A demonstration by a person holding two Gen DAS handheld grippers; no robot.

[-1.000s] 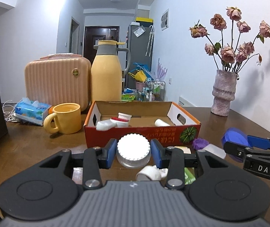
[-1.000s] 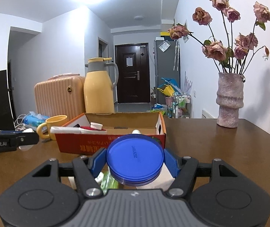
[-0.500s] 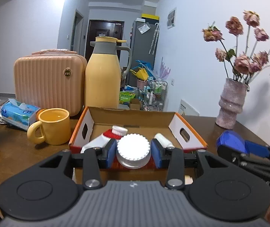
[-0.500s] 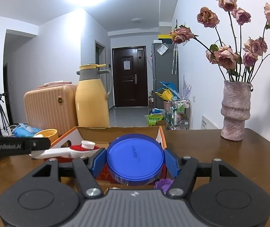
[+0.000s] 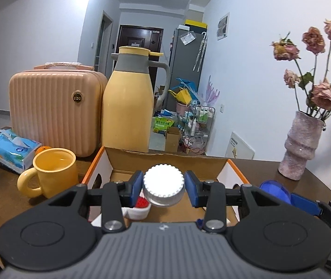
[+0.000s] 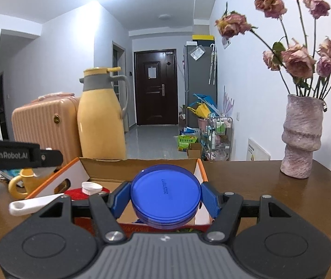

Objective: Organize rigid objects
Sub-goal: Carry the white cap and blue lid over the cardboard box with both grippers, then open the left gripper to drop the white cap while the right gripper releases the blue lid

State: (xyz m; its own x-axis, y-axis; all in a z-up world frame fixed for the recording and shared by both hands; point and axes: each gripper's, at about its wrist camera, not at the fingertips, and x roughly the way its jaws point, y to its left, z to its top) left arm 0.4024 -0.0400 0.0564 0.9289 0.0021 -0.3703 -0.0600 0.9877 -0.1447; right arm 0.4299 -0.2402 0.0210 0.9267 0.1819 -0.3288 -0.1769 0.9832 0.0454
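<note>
Cardboard box, open-topped, at table centre: the destination. Left gripper clamps a white ribbed cap; right gripper clamps a blue round lid; both are poised above the box. Judged step: delivery; next, lower and release inside. Legible: "GenRobot.AI" on the far-left gripper body, "2022" moulded on the lid.

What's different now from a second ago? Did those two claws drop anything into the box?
Nothing dropped. Both claws rose and moved forward over the cardboard box. The left gripper keeps its white cap, though its pads look slightly parted; the right gripper still grips the blue lid. Mug and jug stayed put.
</note>
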